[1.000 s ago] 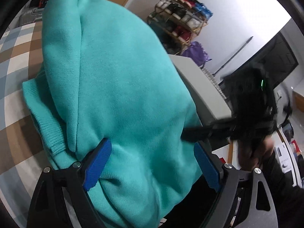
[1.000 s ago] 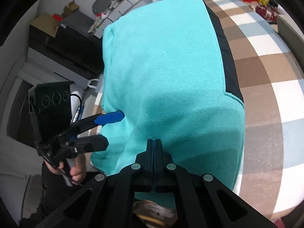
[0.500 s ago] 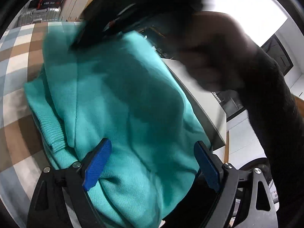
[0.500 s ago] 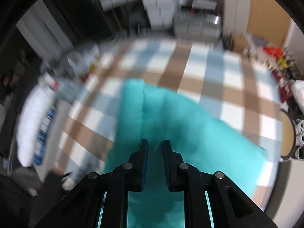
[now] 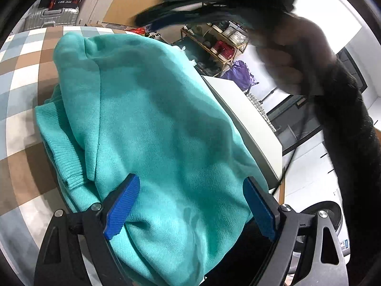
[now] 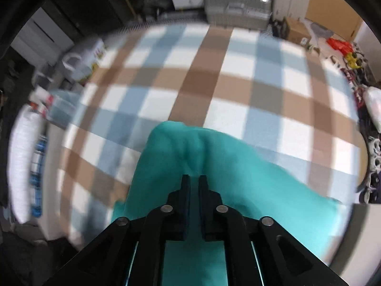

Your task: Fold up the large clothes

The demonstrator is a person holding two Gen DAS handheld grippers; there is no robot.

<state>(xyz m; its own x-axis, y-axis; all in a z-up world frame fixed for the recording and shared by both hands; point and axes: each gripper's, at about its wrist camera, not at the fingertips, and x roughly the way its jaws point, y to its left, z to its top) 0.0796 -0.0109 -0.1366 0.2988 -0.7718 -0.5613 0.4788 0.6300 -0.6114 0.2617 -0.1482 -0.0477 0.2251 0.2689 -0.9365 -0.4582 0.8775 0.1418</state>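
A teal sweater (image 5: 154, 119) lies folded in a thick bundle on the checked tablecloth (image 5: 21, 71), its ribbed cuff at the left. My left gripper (image 5: 190, 205) stands wide open over the sweater's near end, its blue pads (image 5: 121, 205) on either side of the cloth and not pressing it. In the right wrist view my right gripper (image 6: 194, 186) points steeply down over the sweater (image 6: 250, 186). Its jaws are opening, a narrow gap shows and nothing is between them. The left wrist view shows that gripper as a dark blur (image 5: 202, 7), held by a hand (image 5: 285, 54) high above the sweater.
The brown, blue and white checked cloth (image 6: 214, 83) stretches beyond the sweater. A silver suitcase (image 6: 238, 7) stands past the far edge. A shoe rack (image 5: 214, 45), a purple bag (image 5: 240, 76) and a white cabinet (image 5: 250, 119) stand to the right of the table.
My right gripper has lifted from the sweater's near edge to high above it, tilted downward, and its shut jaws have parted a little. The left gripper has stayed open over the sweater.
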